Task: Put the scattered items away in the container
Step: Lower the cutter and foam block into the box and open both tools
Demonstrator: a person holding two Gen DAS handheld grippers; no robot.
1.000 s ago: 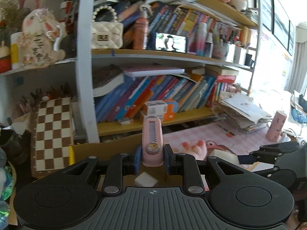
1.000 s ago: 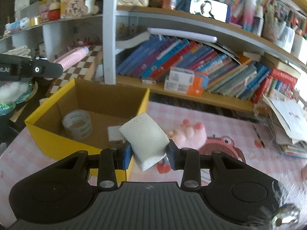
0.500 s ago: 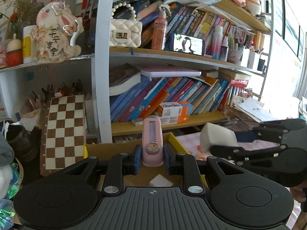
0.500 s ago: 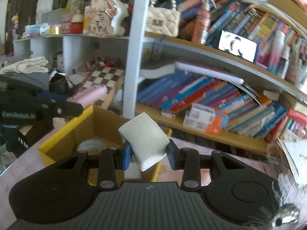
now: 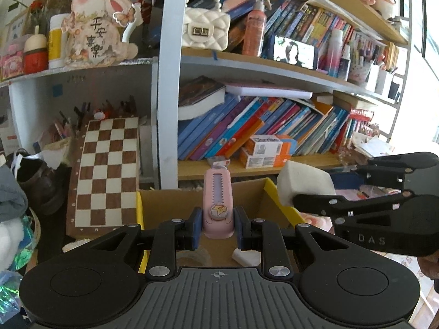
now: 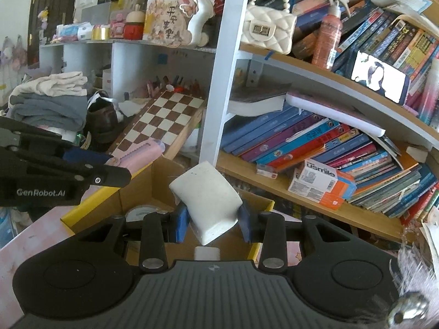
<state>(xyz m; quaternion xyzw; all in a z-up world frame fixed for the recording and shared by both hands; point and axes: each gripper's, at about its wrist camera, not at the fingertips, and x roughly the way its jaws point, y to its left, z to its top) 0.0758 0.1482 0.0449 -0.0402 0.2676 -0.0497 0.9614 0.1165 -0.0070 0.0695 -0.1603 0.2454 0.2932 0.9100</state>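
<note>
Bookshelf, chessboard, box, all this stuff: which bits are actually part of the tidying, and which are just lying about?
Part of the job:
- pink cutter, held in the left gripper
- white sponge, held in the right gripper
- yellow cardboard box
- tape roll inside the box

Just lying about:
- chessboard
- books
- cream handbag
- rabbit figurine
</note>
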